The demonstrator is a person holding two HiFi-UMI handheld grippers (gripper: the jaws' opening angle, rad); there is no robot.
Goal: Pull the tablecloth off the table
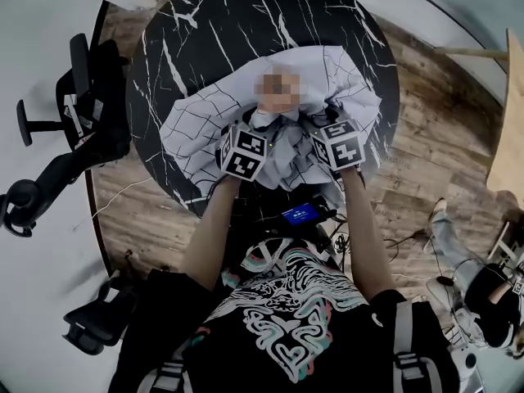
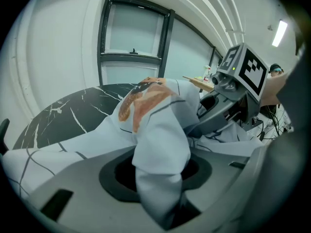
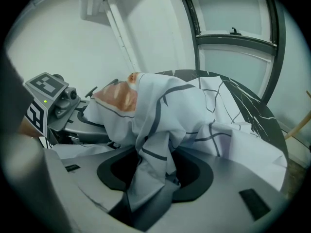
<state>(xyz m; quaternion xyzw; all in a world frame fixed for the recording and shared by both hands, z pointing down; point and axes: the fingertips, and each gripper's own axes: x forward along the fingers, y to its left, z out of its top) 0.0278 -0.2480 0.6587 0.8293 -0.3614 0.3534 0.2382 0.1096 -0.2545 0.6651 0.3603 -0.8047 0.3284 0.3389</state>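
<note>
A white tablecloth [image 1: 196, 121] with thin dark grid lines lies bunched on the near half of a round black marble table [image 1: 246, 15]. My left gripper [image 1: 250, 131] and right gripper [image 1: 327, 129] stand side by side at its near edge. In the left gripper view, a thick fold of cloth [image 2: 160, 144] runs down between the jaws of the left gripper [image 2: 160, 191], which are shut on it. In the right gripper view, the right gripper [image 3: 150, 188] is shut on a crumpled fold [image 3: 155, 144] in the same way. An orange-brown patch [image 2: 141, 101] shows on the raised cloth.
A black office chair [image 1: 82, 113] stands left of the table on the wood floor [image 1: 426, 137]. A small device with a blue screen [image 1: 300, 213] and cables sit by my waist. A pale wooden board [image 1: 508, 121] is at the right, and another person [image 1: 483, 293] at lower right.
</note>
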